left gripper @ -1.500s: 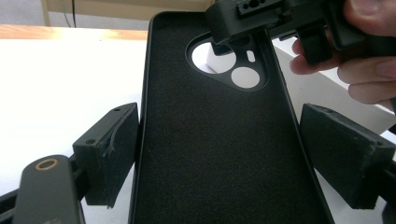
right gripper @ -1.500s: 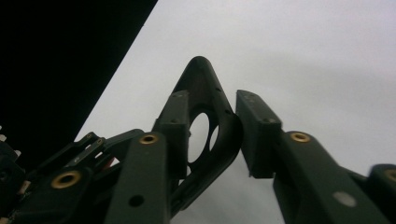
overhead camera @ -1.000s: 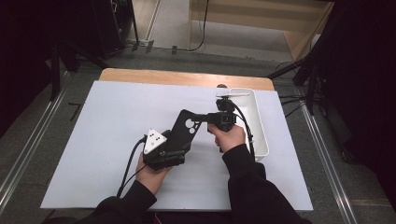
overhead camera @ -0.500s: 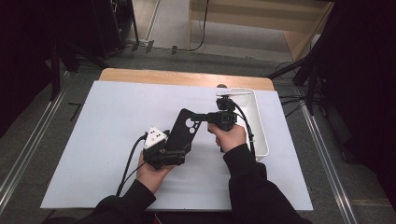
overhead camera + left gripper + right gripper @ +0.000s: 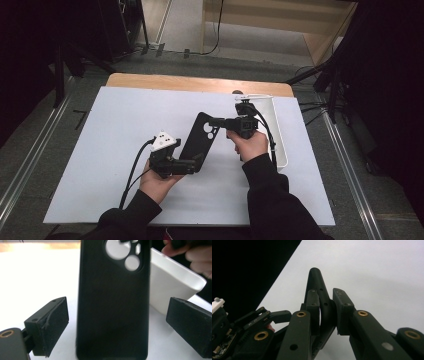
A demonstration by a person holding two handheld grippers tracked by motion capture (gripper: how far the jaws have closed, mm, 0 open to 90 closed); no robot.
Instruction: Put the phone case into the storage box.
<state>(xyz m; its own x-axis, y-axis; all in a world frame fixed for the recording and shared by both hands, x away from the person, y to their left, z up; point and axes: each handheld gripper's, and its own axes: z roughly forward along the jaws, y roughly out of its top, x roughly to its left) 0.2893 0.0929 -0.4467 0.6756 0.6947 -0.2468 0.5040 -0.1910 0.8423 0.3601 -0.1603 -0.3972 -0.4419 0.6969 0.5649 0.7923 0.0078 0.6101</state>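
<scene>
A black phone case [image 5: 200,137] with round camera cut-outs is held tilted above the white table sheet [image 5: 115,130]. My right gripper [image 5: 215,121] is shut on its upper end near the cut-outs. In the right gripper view the pads [image 5: 313,305] pinch the case's edge [image 5: 315,277]. My left gripper [image 5: 195,162] sits at the case's lower end. Its jaws have just been opening and now stand wide. In the left gripper view the case [image 5: 112,310] stands between the pads [image 5: 53,320], touching neither.
A white rectangular tray [image 5: 277,145] lies right of the right hand; its wall [image 5: 172,287] appears behind the case. A wooden strip [image 5: 195,84] runs along the table's far edge. Cables trail from both grippers toward the person.
</scene>
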